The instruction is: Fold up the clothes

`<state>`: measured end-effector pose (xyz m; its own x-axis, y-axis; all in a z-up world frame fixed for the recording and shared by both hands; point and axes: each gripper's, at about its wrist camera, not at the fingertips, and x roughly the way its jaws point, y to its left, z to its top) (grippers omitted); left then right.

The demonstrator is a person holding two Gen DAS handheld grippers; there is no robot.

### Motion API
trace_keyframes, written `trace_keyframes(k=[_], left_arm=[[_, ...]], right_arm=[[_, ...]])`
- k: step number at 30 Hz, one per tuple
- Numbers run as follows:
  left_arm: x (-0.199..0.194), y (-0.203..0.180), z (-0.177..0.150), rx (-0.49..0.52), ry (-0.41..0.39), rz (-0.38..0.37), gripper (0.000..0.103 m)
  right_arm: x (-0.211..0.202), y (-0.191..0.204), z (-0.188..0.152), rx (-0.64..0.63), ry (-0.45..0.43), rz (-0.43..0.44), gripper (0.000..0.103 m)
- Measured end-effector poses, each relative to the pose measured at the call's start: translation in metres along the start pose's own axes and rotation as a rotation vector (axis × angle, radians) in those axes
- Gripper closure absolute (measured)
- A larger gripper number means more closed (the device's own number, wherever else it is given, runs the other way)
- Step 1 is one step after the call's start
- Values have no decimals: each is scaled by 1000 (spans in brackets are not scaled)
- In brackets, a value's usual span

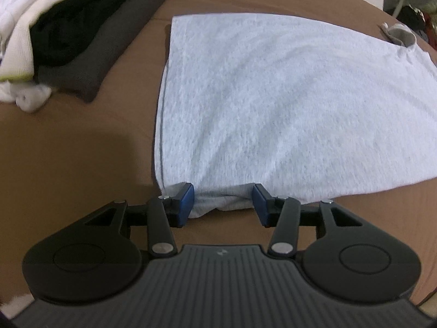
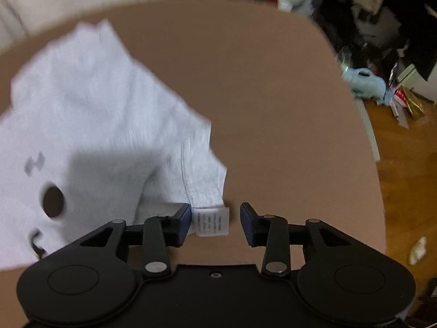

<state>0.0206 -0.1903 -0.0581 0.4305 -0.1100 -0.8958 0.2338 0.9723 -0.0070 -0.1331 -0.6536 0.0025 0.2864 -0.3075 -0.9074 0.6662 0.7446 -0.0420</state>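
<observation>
My left gripper (image 1: 223,205) has its jaws apart around the near edge of the light grey shirt (image 1: 286,104) lying flat on the brown table (image 1: 82,150). The right gripper (image 2: 215,222) is also apart, with the shirt's white tag (image 2: 211,222) between them; print too blurry to read.

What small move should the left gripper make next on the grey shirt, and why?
Probably close the left gripper on the near edge of the grey shirt. Its jaws stand open with that bunched edge between them, not yet pinched, and the shirt lies flat on the brown table. The right gripper is open too, with only the shirt's label between its jaws.
</observation>
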Motion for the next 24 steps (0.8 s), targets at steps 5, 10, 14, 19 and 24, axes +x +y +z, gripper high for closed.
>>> trace_keyframes(k=[5, 10, 14, 19, 24], left_arm=[[12, -16, -14, 45, 69, 181, 11], [-9, -6, -8, -79, 71, 224, 17], [-50, -31, 4, -64, -42, 145, 17], [-64, -86, 27, 6, -207, 24, 17], [-44, -145, 65, 111, -269, -139, 17]], right_arm=[[-41, 21, 4, -135, -272, -19, 16], [-43, 63, 48, -255, -346, 112, 16], [-35, 95, 114, -218, -410, 373, 16], [30, 119, 167, -65, -401, 523, 16], [96, 106, 139, -134, -346, 532, 39]])
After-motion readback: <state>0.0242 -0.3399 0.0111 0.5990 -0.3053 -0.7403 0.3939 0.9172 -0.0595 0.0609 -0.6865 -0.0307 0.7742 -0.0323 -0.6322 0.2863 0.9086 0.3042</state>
